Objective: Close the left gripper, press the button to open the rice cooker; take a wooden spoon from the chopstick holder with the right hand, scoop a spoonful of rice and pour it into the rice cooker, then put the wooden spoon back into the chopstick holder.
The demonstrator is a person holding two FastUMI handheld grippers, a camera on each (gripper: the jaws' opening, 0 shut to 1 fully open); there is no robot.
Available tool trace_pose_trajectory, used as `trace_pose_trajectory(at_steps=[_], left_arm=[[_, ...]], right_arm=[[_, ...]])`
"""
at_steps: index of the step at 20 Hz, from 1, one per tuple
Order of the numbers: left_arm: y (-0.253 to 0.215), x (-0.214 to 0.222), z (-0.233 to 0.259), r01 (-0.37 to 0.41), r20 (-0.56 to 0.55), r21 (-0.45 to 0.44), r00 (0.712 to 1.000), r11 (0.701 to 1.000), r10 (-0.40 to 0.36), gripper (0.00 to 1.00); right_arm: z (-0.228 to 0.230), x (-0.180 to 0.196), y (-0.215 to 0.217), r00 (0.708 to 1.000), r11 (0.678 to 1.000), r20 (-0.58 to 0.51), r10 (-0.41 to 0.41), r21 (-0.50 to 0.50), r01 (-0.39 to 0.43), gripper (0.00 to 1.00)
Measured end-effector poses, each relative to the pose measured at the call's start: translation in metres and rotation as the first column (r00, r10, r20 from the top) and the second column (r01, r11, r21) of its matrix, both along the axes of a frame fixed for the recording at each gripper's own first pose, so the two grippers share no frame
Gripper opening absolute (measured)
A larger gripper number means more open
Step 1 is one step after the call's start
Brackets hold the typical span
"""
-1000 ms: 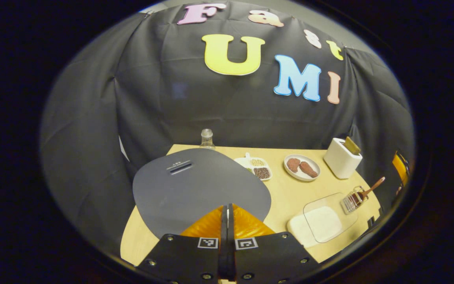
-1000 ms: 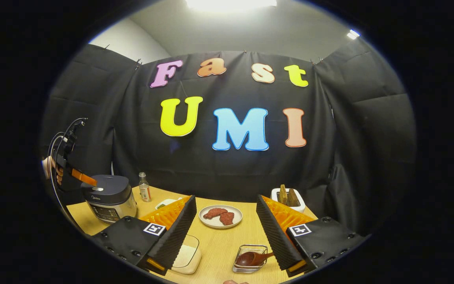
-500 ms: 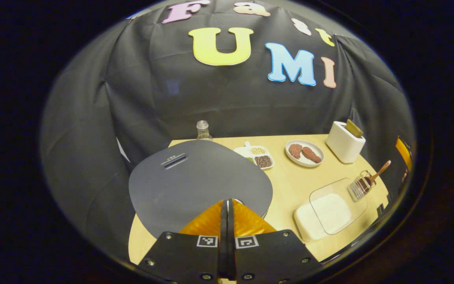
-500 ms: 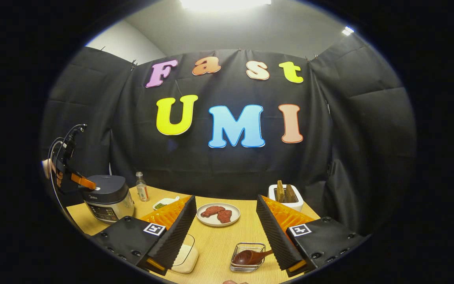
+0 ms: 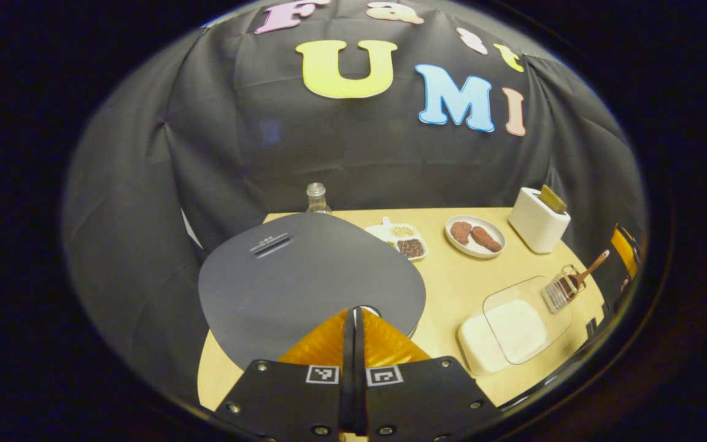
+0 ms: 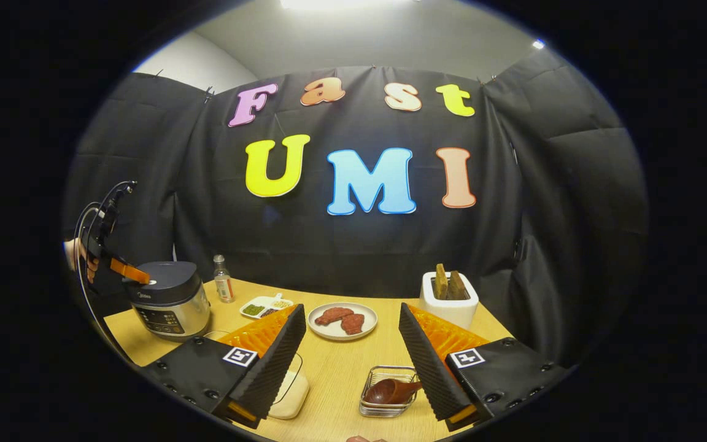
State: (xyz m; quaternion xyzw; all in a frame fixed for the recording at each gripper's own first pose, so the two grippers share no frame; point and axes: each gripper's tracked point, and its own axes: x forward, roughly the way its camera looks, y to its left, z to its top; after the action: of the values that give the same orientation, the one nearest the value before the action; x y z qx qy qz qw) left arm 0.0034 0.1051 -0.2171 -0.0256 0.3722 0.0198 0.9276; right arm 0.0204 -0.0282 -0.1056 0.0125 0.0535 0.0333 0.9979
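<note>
Jaws of the left gripper [image 5: 353,316] pressed together, tips down on the front edge of the rice cooker [image 5: 310,276] lid, right at the button [image 5: 367,310]; lid lies flat and closed. Right gripper [image 6: 353,350] jaws spread wide, nothing between them, hovering above the desk [image 6: 341,374]. Wooden spoon [image 6: 390,391] sits in the wire chopstick holder [image 6: 387,399] just below and between the right jaws, handle leaning toward the right finger. Rice container [image 5: 510,328] with clear lid beside the holder, near the desk's front edge. In the right gripper view the rice cooker [image 6: 169,298] is far left with the left gripper [image 6: 135,276] on top, a hand [image 6: 80,258] behind it. Plate of meat [image 6: 342,320], toaster [image 6: 450,304], bottle [image 6: 223,279] and condiment dish [image 6: 264,306] toward the back
</note>
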Motion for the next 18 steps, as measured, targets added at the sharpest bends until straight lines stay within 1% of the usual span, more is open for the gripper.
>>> trace_pose_trajectory(at_steps=[3, 5, 6, 7, 8, 11, 12, 14, 15, 17, 18], left_arm=[[0.004, 0.001, 0.012, -0.067, 0.113, 0.017, 0.991, 0.998, 0.065, 0.02], [0.008, -0.002, 0.027, -0.11, 0.19, 0.027, 0.976, 0.994, 0.103, 0.02], [0.012, 0.003, 0.043, -0.138, 0.244, 0.026, 0.961, 0.99, 0.128, 0.03], [0.018, 0.008, 0.059, -0.169, 0.3, 0.032, 0.942, 0.985, 0.152, 0.02], [0.026, 0.01, 0.083, -0.202, 0.363, 0.05, 0.916, 0.978, 0.17, 0.0], [0.042, 0.002, 0.156, -0.269, 0.524, 0.098, 0.833, 0.958, 0.18, 0.02], [0.037, -0.004, 0.171, -0.261, 0.55, 0.094, 0.818, 0.961, 0.168, 0.02], [0.027, -0.014, 0.187, -0.261, 0.59, 0.069, 0.789, 0.963, 0.171, 0.0], [0.017, -0.018, 0.189, -0.241, 0.602, 0.055, 0.783, 0.969, 0.16, 0.07], [-0.003, -0.027, 0.194, -0.197, 0.617, 0.029, 0.775, 0.98, 0.137, 0.47], [-0.006, -0.032, 0.192, -0.194, 0.616, 0.024, 0.776, 0.981, 0.138, 0.67]], right_arm=[[0.01, -0.007, -0.01, 1.0, 1.0, 0.012, -0.015, 0.008, 0.015, 0.97], [0.018, -0.009, -0.018, 0.999, 0.999, 0.03, -0.039, 0.004, 0.039, 0.98], [0.019, -0.011, -0.02, 0.998, 0.999, 0.034, -0.046, 0.003, 0.046, 0.97], [0.02, -0.012, -0.021, 0.998, 0.999, 0.037, -0.049, 0.002, 0.049, 0.98], [0.02, -0.014, -0.023, 0.998, 0.999, 0.036, -0.051, -0.003, 0.051, 0.98], [0.018, -0.016, -0.033, 0.996, 0.997, 0.034, -0.078, -0.02, 0.078, 0.97], [0.017, -0.016, -0.036, 0.996, 0.996, 0.03, -0.088, -0.02, 0.088, 0.98], [0.017, -0.014, -0.039, 0.995, 0.995, 0.02, -0.099, -0.003, 0.099, 0.98], [0.02, -0.013, -0.037, 0.995, 0.996, 0.027, -0.094, 0.009, 0.094, 0.97], [0.024, -0.011, -0.039, 0.995, 0.995, 0.036, -0.096, 0.013, 0.096, 0.97], [0.023, -0.01, -0.041, 0.994, 0.995, 0.033, -0.101, 0.007, 0.101, 0.98]])
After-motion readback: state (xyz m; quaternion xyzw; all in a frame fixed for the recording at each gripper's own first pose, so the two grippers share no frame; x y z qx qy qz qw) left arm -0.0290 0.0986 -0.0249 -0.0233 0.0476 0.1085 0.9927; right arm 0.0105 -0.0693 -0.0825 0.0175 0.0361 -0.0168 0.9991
